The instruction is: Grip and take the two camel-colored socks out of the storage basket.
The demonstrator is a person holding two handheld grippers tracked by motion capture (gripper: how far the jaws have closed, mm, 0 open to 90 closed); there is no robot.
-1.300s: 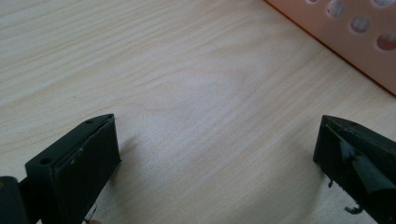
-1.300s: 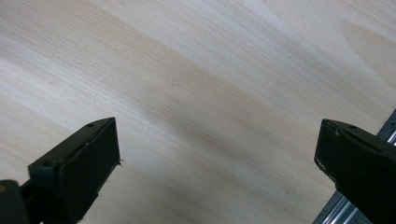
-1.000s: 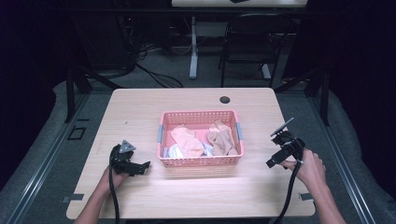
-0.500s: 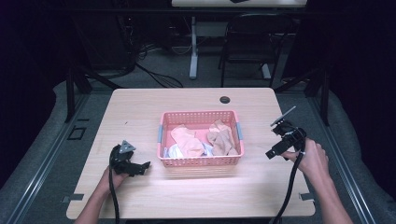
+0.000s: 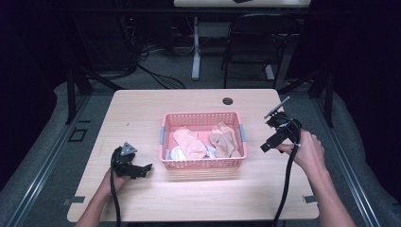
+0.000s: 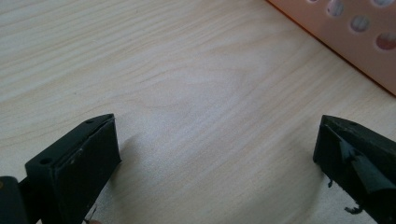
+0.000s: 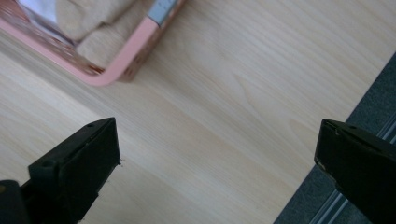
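Looked down and forward from above onto the table [image 5: 142,198]. Rode close over the wood on each gripper view, sharing the pink basket [image 5: 203,163] [image 6: 355,42] [image 7: 116,65] with the high view.

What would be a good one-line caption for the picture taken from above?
Two open hand-held grippers, left and right, flank a pink basket of socks on a wooden table.

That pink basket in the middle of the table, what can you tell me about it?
The pink basket is a rectangular tray of what looks like plastic, with perforated lattice walls, a smooth rounded rim and a small grey tab on each short side. It sits flat at the centre of the wooden table. Inside lie crumpled beige and peach cloths plus something white. Neither hand-held gripper touches it.
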